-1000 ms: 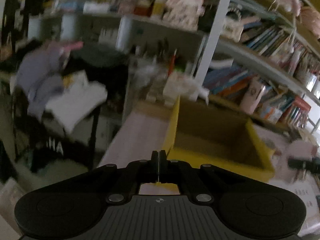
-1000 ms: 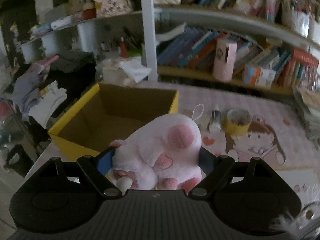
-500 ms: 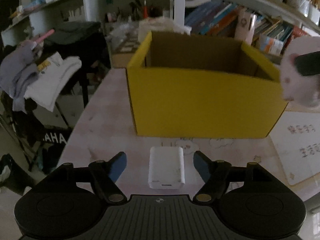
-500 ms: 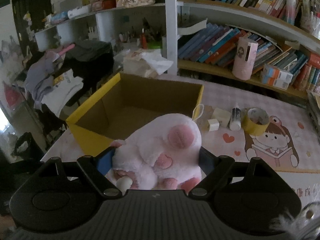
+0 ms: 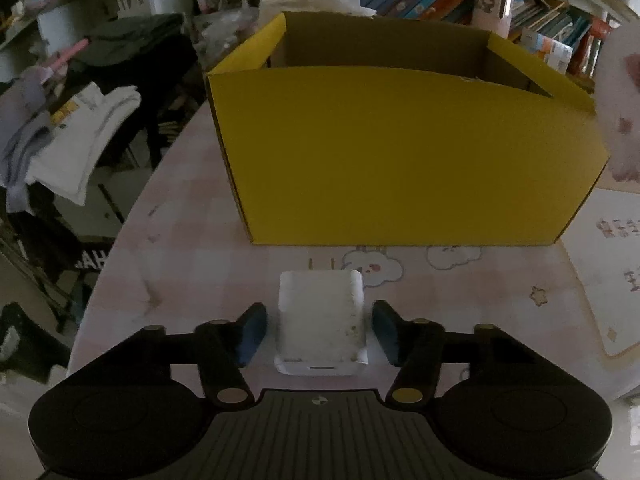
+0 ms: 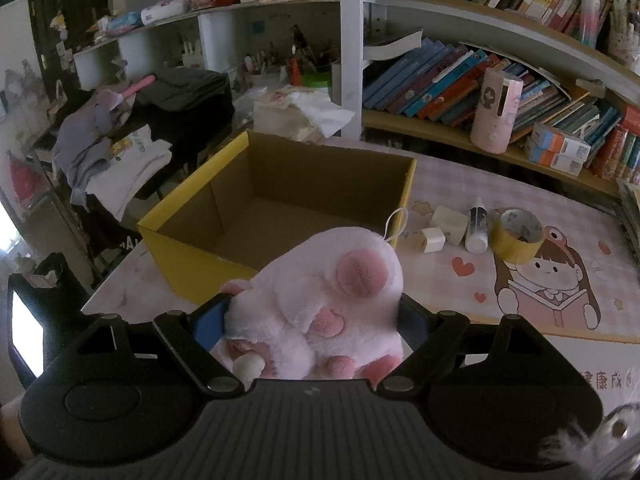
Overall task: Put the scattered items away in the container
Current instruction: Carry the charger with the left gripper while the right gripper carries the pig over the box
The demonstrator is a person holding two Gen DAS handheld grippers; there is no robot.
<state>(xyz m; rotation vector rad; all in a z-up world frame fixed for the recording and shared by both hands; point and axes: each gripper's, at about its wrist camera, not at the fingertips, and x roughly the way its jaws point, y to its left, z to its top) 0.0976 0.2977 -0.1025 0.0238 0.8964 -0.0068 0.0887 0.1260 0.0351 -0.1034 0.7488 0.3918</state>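
Between our left gripper point(image 5: 320, 334), its jaws closing with pads not yet touching, a white charger point(image 5: 321, 320) lay on the worktop point(image 5: 180, 264); we judged it rigid, light, best pinched across its flat sides. Our right gripper point(image 6: 316, 320) squeezed the soft pink plush point(image 6: 320, 300) before the yellow box point(image 6: 192, 256).
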